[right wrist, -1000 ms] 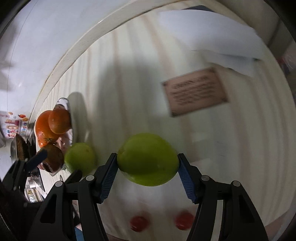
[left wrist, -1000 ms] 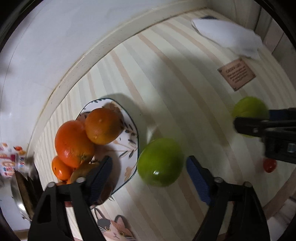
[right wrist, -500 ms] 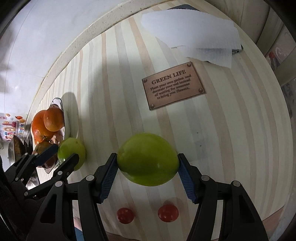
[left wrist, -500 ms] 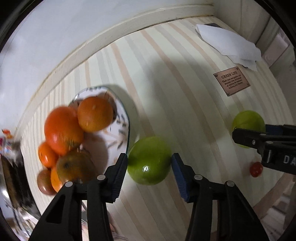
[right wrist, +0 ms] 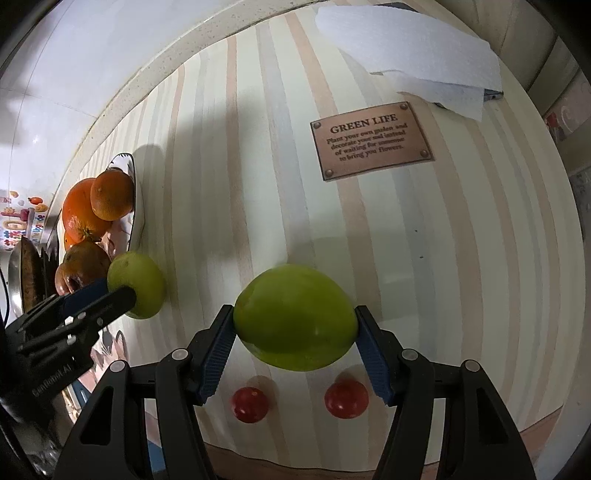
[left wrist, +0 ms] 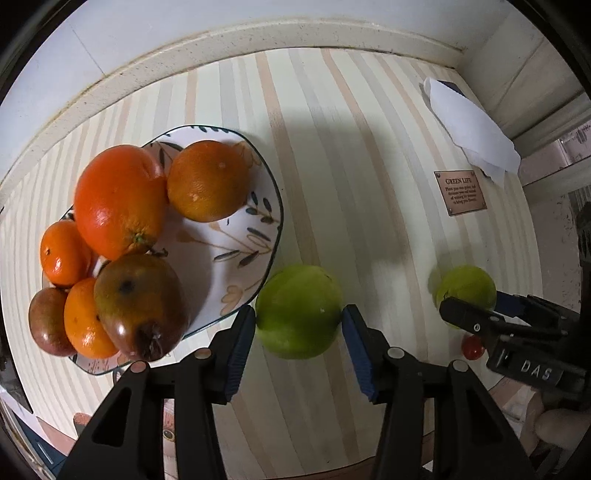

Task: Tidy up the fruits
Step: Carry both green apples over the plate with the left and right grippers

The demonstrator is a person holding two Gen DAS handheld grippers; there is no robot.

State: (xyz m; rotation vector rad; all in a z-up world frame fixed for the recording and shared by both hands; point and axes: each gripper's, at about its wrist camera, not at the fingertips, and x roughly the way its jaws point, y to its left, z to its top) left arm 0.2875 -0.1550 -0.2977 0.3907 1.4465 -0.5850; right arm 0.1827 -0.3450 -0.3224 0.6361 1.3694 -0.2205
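Observation:
My left gripper [left wrist: 298, 334] is shut on a green fruit [left wrist: 298, 311], held just right of a white patterned plate [left wrist: 258, 206]. The plate holds several oranges [left wrist: 118, 199] and brownish-red fruits [left wrist: 142, 306]. My right gripper [right wrist: 295, 345] is shut on a second green fruit [right wrist: 295, 321], held above the striped tabletop; this fruit also shows in the left wrist view [left wrist: 466, 286]. Two small red tomatoes [right wrist: 250, 404] [right wrist: 346, 399] lie on the table under the right gripper. The left gripper also shows in the right wrist view [right wrist: 136, 291] with its fruit [right wrist: 142, 284].
A copper "GREEN LIFE" plaque [right wrist: 371, 144] lies on the table behind the right gripper. A white paper towel [right wrist: 406, 51] lies at the back right over a dark flat object. A wall [left wrist: 184, 29] runs along the back. The table's front edge [right wrist: 369, 461] is close.
The left gripper closed around the green fruit beside the plate and moved closer over the plate. The right gripper kept its hold on its green fruit.

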